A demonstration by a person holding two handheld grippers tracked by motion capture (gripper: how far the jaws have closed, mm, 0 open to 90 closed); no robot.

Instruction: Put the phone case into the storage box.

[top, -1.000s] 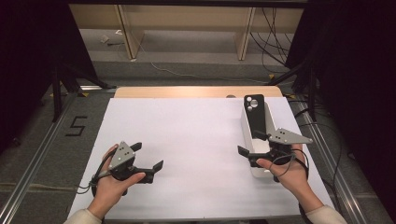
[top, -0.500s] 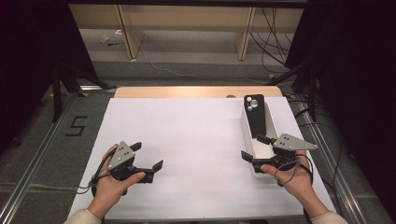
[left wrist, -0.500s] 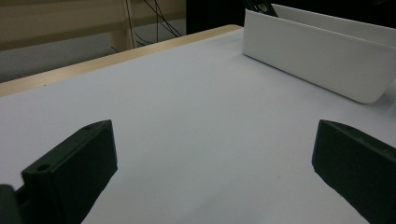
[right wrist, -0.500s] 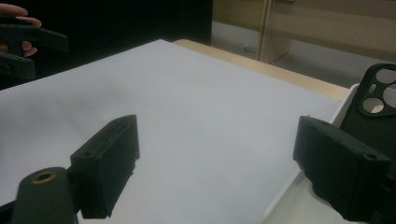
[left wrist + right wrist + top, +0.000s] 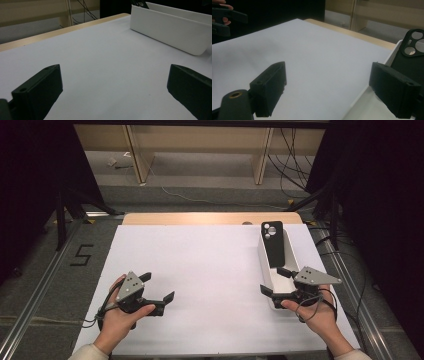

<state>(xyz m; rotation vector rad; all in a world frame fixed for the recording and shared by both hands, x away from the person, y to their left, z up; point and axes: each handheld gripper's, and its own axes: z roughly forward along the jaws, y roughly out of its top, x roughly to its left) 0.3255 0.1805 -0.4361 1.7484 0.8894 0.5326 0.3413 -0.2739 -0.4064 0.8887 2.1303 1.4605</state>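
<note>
Jaws of the right gripper [image 5: 276, 283] stood apart with nothing clamped between them. In the right gripper view, one jaw hung over the white sheet and the other over the open top of the tray, so that the tray's near wall lay between them; no pad pressed on it. The left gripper [image 5: 159, 288] rested near the left front of the sheet, its jaws also apart and holding nothing, well clear of the tray.

The black phone case [image 5: 273, 245] stood in the long white plastic tray [image 5: 265, 270], leaning against the tray's far end. Its long axis ran along the tray's length, away from the person, tilted upward. The camera cut-out end pointed up and away, rising above the tray's rim. The case was matt black, rectangular with rounded corners, with a rounded camera opening showing three circular holes. In the right gripper view it [image 5: 412, 53] appeared just beyond the jaw over the tray.

The tray lay lengthwise on the right side of the white sheet covering the table [image 5: 210, 265]. A black figure "5" [image 5: 81, 255] was marked on the grey floor left of the table. No brand or label was readable on the case or tray.
</note>
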